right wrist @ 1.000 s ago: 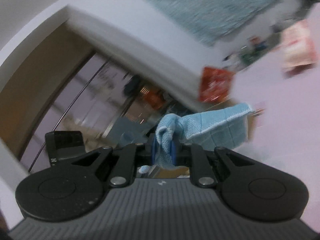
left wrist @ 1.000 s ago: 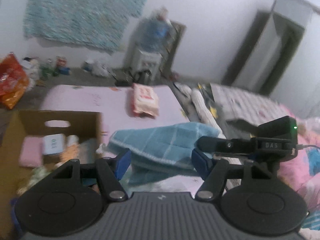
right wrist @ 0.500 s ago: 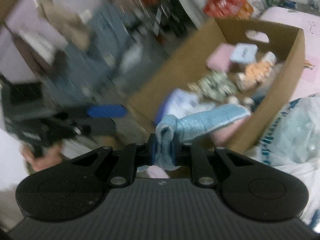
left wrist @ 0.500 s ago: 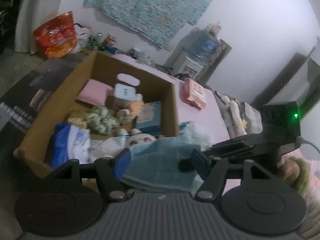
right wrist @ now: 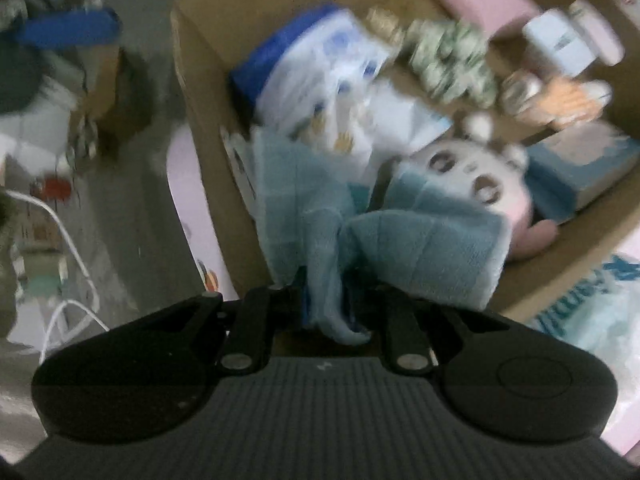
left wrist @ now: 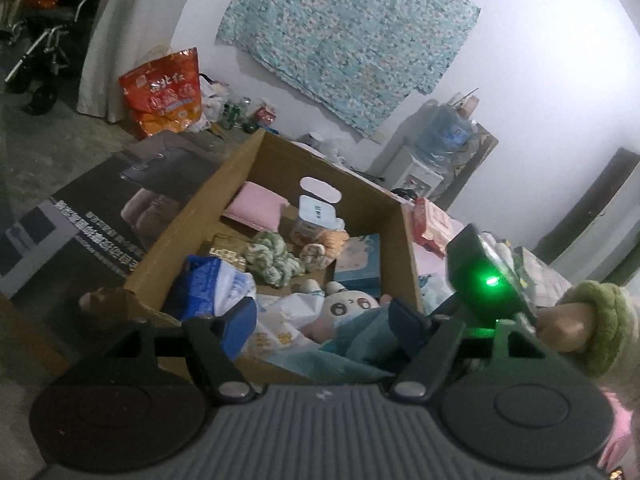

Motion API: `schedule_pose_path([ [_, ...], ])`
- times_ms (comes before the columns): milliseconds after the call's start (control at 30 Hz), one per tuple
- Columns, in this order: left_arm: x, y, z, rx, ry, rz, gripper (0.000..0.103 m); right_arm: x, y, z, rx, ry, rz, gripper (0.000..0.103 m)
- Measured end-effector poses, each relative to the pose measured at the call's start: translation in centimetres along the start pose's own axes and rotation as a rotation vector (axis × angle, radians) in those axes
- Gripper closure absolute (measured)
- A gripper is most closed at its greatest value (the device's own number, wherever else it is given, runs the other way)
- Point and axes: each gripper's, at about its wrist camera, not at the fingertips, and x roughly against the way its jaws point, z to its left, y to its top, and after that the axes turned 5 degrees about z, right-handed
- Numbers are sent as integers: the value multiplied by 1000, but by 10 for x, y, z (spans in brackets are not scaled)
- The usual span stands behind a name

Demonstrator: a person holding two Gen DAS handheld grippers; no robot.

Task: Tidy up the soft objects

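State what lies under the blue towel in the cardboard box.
The blue towel, pinched by the right gripper, drapes over a white plush toy in the cardboard box. The toy's face shows; its body is covered.

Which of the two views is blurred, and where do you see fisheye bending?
Right wrist view: motion-smeared, the plush toy and cardboard box soft-edged. Left wrist view: sharper but dim, walls curving near the edges; the green light glares.
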Motion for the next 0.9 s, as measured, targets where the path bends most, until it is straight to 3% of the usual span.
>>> schedule_pose_path([
  [67,0,-3,3,0,19,-3,21,-6,3,-7,-28,16,13,85],
  [167,3,-6,7,0,60,-17,15,0,1,-14,-70,54,-11,77],
  [200,5,-8,8,-3,81,-27,14,5,-2,-13,-70,52,-29,71],
  [267,9,-10,10,-12,119,-51,9,23,-11,-11,-67,55,-81,42],
  [300,11,-12,10,-20,140,-66,8,31,-16,-11,-64,52,-112,38],
  [367,15,-16,9,-42,176,-86,4,53,-31,-9,-55,64,-191,28],
  [433,20,-19,6,-64,226,-102,1,73,-48,-11,-86,80,-280,26],
  [533,23,-26,-2,-105,298,-130,0,106,-88,-9,-126,100,-511,21],
  [600,25,-30,-8,-132,324,-135,0,118,-117,-2,-161,47,-677,16],
  [700,27,-36,-15,-150,329,-130,0,119,-162,19,-205,-133,-892,5],
  [800,31,-43,-24,-170,357,-135,0,104,-196,39,-247,-274,-998,1],
  [900,30,-52,-41,-227,421,-151,0,85,-226,50,-324,-294,-1040,1],
])
